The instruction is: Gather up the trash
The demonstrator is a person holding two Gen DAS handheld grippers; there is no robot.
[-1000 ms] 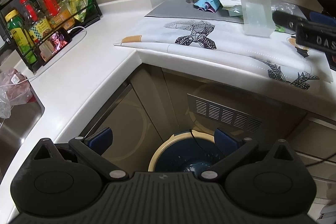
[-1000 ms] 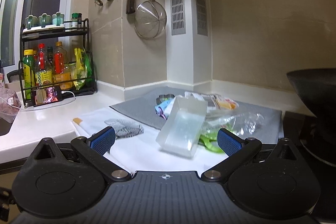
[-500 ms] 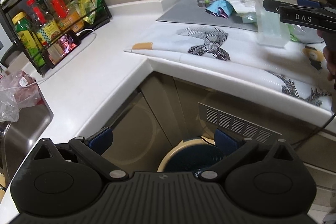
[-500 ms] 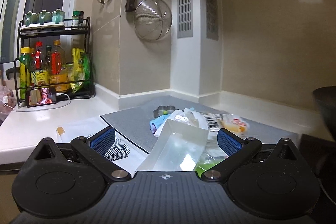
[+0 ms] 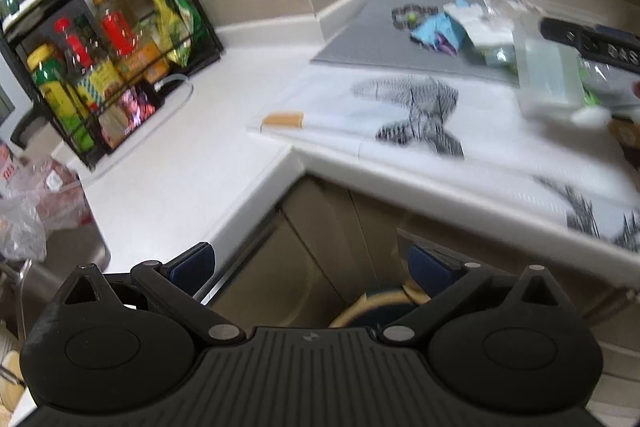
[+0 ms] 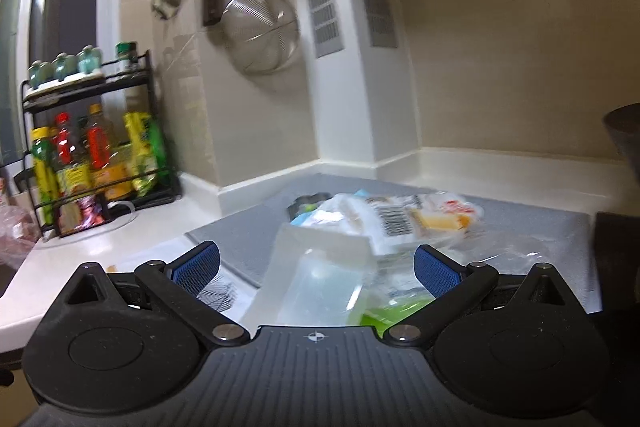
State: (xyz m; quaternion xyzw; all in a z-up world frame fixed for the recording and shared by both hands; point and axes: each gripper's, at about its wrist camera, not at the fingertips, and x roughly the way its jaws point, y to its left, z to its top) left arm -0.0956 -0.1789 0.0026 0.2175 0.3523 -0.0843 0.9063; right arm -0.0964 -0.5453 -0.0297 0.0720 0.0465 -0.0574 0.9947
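Corner kitchen, white L-shaped countertop (image 5: 192, 179) under beige tiled walls. Down low in the left wrist view, left gripper (image 5: 310, 263) spread wide, nothing between the blue pads, hanging over the cabinet fronts with the cream rim of a trash bin (image 5: 372, 307) just showing below. Up on the counter, a white mat with black geometric prints (image 5: 416, 115), behind it a grey mat (image 5: 360, 39) tucked into the corner. Trash heaped there: clear plastic container (image 5: 548, 79) tilted at the mats' seam, blue wrapper (image 5: 436, 31) and crumpled white packaging beside it. Right gripper (image 6: 316, 267) open too, pads either side of that clear plastic container (image 6: 320, 275) but apart from it, a barcode-labelled wrapper (image 6: 394, 221) just beyond. Black condiment rack (image 6: 92, 155) of bottles against the left wall, wire strainer (image 6: 260, 31) hanging above, two vent grilles up the white column. Steel sink edge and a crumpled plastic bag (image 5: 28, 211) far left, all a touch blurred
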